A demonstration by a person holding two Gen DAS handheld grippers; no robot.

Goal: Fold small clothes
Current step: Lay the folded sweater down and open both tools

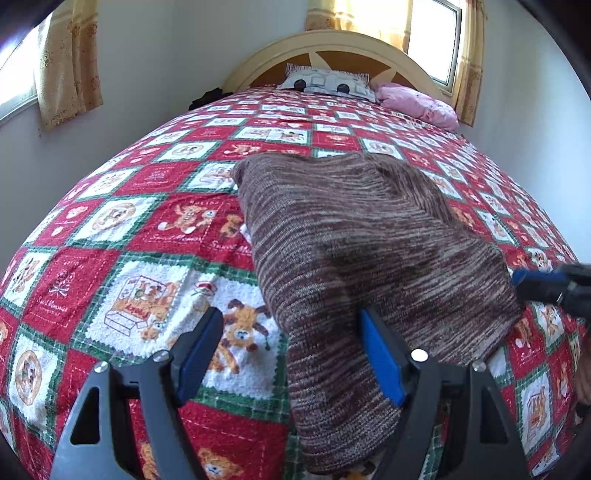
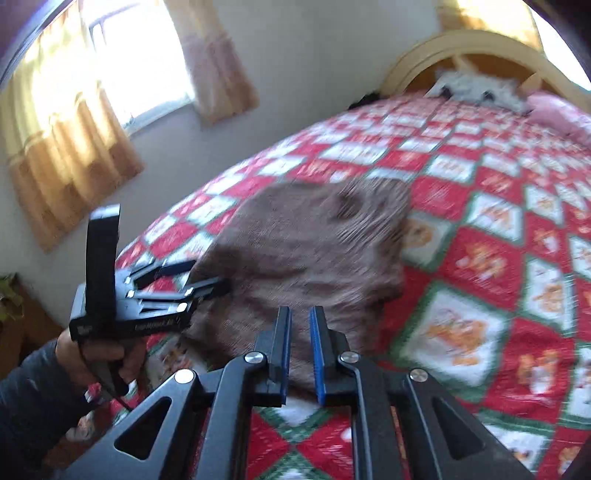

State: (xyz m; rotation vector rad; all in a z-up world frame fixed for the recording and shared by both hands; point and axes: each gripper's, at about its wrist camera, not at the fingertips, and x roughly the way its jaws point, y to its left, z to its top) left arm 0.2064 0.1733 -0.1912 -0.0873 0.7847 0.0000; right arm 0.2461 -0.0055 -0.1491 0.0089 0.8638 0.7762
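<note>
A bed filled both views, covered by a patchwork quilt (image 1: 155, 236) of red, white and green squares printed with teddy bears and gingerbread figures. At its far end rose an arched cream headboard (image 1: 332, 44) with orange panels. Against it leaned a grey-and-white patterned pillow (image 1: 325, 83), and just beside that lay a pink pillow (image 1: 417, 103). Pale walls (image 1: 155, 66) enclosed the room. Yellow patterned curtains (image 1: 70, 62) hung at a bright window (image 2: 129, 62) beside the bed, and another curtained window (image 1: 436, 33) stood behind the headboard. Something dark (image 1: 207, 98) sat between quilt and wall, too small to identify.
</note>
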